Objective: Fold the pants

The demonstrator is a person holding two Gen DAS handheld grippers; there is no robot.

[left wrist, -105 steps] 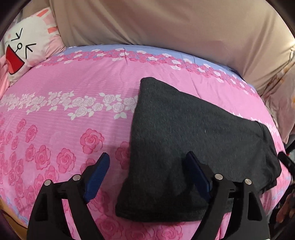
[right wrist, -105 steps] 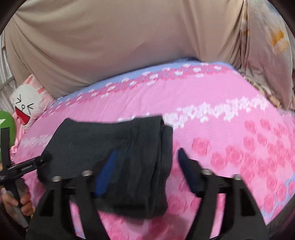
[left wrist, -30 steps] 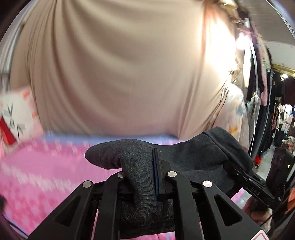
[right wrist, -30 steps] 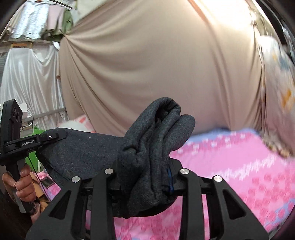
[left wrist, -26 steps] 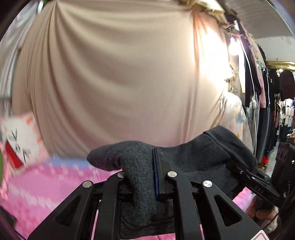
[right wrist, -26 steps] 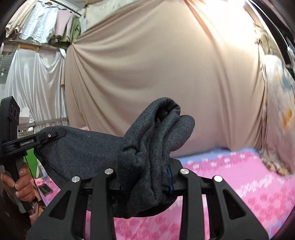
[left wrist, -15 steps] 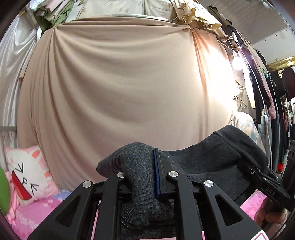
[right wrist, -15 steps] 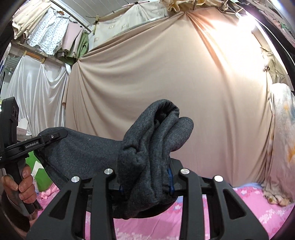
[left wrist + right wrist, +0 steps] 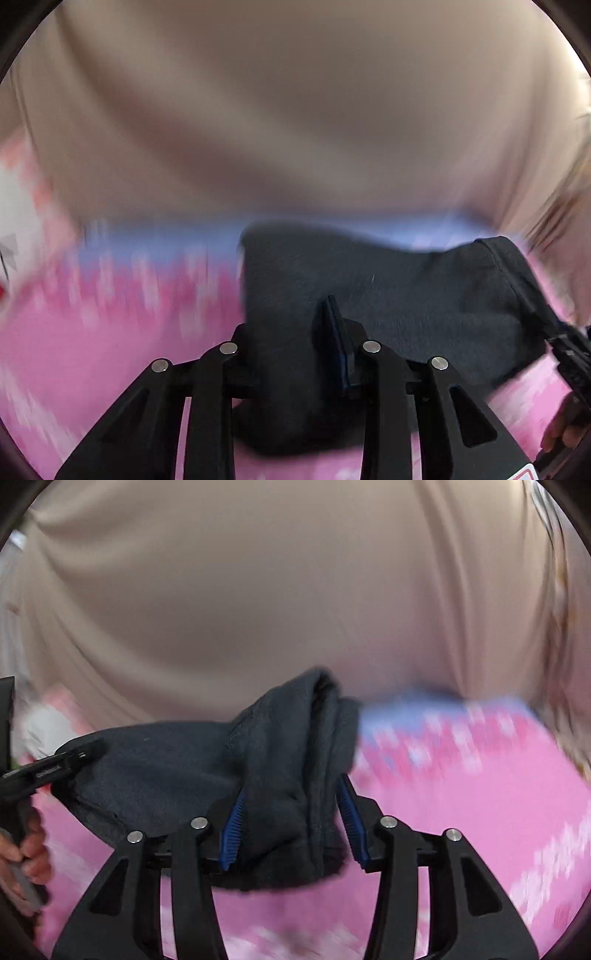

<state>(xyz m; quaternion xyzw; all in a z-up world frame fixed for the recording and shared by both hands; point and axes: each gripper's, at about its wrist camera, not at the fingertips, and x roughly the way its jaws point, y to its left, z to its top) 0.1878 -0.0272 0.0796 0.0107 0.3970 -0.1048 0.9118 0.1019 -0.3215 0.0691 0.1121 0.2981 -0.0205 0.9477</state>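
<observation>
The dark grey folded pants (image 9: pixel 388 295) hang between my two grippers above the pink floral bed (image 9: pixel 110 332). My left gripper (image 9: pixel 291 332) is shut on one end of the pants. The cloth stretches right to the other gripper (image 9: pixel 569 354), held in a hand. In the right wrist view, my right gripper (image 9: pixel 291 812) has its blue pads (image 9: pixel 232 823) on either side of a thick bunch of the pants (image 9: pixel 288 760), with the jaws a little parted. The cloth runs left to the other gripper (image 9: pixel 48 768). Both views are motion-blurred.
A beige curtain (image 9: pixel 295 110) fills the background. The bed (image 9: pixel 480 812) has a blue band (image 9: pixel 155 240) along its far edge. A white and pink cushion (image 9: pixel 18 206) lies at the far left.
Both grippers have tipped down from the curtain toward the bed, carrying the pants low over the sheet. The right gripper's jaws have parted somewhat around the cloth.
</observation>
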